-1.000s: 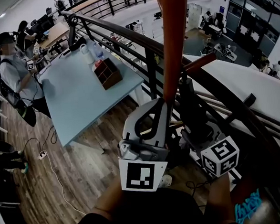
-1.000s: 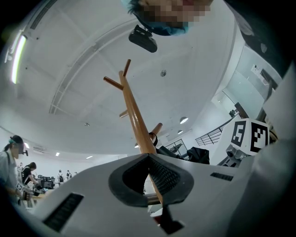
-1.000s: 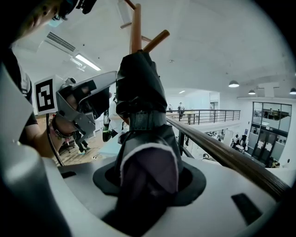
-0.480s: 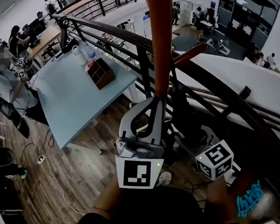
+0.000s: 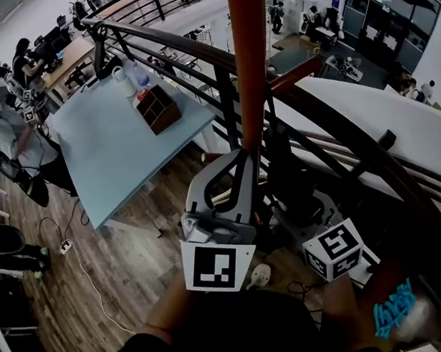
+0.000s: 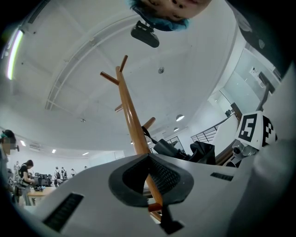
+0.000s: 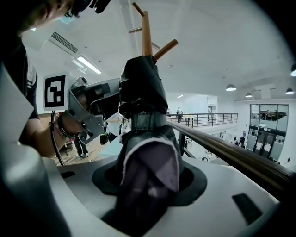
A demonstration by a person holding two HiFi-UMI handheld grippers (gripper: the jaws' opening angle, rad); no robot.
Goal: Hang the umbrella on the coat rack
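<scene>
We see the left gripper (image 6: pixel 149 162) closed on the rack (image 5: pixel 249 72). In its own view the brown pole fills the thin slit between the dark pads, and in the head view the white fingertips meet right at the pole, low down. The right gripper (image 7: pixel 148 173) has the umbrella (image 7: pixel 143 102) between its jaws. The jaws are opening slightly, with the pads on the fabric at both sides as far as we can tell. The umbrella is black and folded, with a greyish flap near the jaws and a band round its middle. It points up along the pole, its far end just below a slanted peg (image 7: pixel 164 49) and the pole top. In the left gripper view the umbrella is a dark bundle just right of the pole. A black strap (image 6: pixel 147 134) runs from it up to a low peg (image 6: pixel 149 123); we can't tell whether it is hooked over. In the head view the umbrella is the dark mass right of the pole, above the right gripper. A dark curved railing (image 5: pixel 196 49) runs behind the rack. Left of the rack is a pale blue table (image 5: pixel 105 142) with a wooden box (image 5: pixel 158 108) on it, and a person (image 5: pixel 7 137) stands at its left side. The floor (image 5: pixel 101 293) below is wood.
</scene>
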